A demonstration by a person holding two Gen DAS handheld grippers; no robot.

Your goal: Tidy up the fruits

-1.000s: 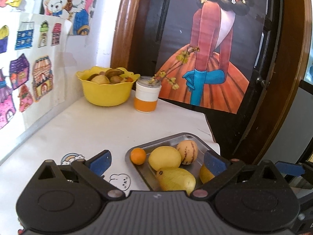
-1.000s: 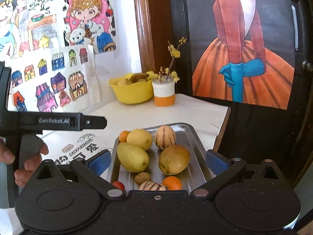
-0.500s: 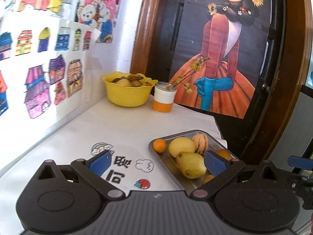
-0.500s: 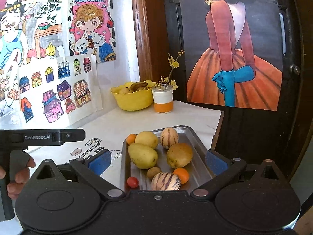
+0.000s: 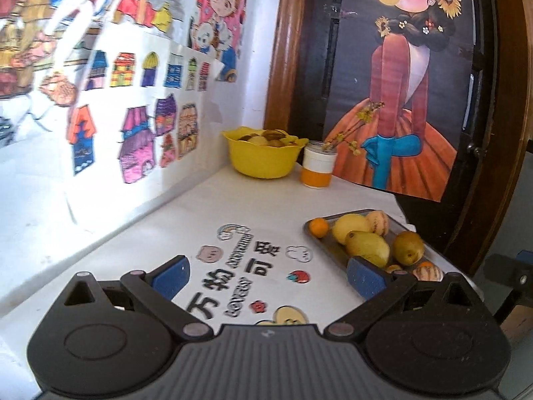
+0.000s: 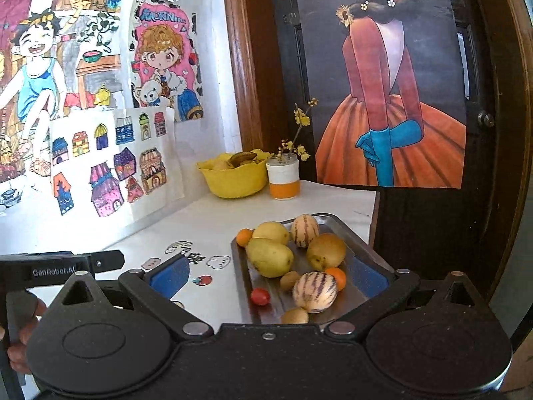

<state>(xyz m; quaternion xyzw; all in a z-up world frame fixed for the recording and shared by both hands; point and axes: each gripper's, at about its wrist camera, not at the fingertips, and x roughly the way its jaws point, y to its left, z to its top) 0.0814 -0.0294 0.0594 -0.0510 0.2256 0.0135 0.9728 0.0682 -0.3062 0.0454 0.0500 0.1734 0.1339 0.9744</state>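
On the white table (image 6: 213, 220) there's a metal tray (image 6: 336, 221) loaded with fruit: a yellow-green mango (image 6: 269, 256), two striped melons (image 6: 314, 291), small oranges (image 6: 244, 236) and a tiny red tomato (image 6: 260, 296). At the back corner sits a yellow bowl (image 6: 233, 181) with more fruit, just beside an orange-and-white jar (image 6: 284, 180). Both the left gripper (image 5: 266, 276) and right gripper (image 6: 266, 276) have fingers spread wide, holding nothing

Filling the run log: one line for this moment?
left gripper: open, empty | right gripper: open, empty | fruit on tray | bowl: far corner
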